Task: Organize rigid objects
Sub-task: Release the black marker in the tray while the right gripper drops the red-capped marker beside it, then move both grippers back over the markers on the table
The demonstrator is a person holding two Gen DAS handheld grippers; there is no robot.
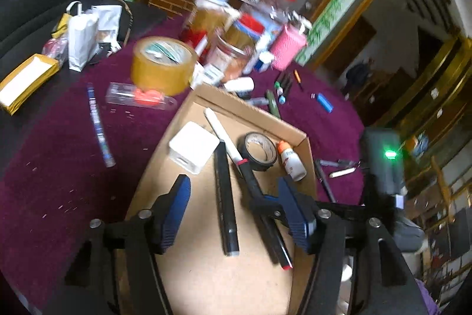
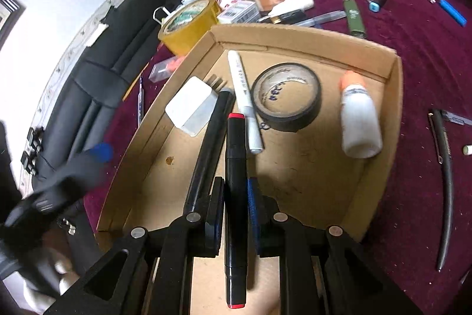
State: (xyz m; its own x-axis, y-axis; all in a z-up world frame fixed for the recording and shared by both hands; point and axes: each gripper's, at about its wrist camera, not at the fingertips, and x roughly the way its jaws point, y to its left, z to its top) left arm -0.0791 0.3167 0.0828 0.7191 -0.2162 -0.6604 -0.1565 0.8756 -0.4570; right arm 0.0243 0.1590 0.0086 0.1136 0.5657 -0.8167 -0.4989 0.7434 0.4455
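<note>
A shallow cardboard tray (image 1: 305, 138) (image 2: 295, 37) on the maroon cloth holds a white charger block (image 1: 193, 146), a white marker (image 2: 244, 90), a black tape roll (image 2: 287, 96), a glue bottle (image 2: 360, 120) and a black marker (image 1: 225, 197). My left gripper (image 1: 233, 180) hangs open above the tray. The black marker lies flat below the gap between its fingers and touches neither pad. My right gripper (image 2: 236, 186) is shut on a black marker with red ends (image 2: 236, 155), held low over the tray beside the other black marker.
Beyond the tray stand a brown packing tape roll (image 1: 162, 64), jars and a pink holder (image 1: 287, 47). Loose pens (image 1: 98, 126), a blue lighter (image 1: 324, 102), a green stick (image 2: 354, 16) and a black pen (image 2: 445, 182) lie on the cloth. A black sofa (image 2: 103, 64) borders the table.
</note>
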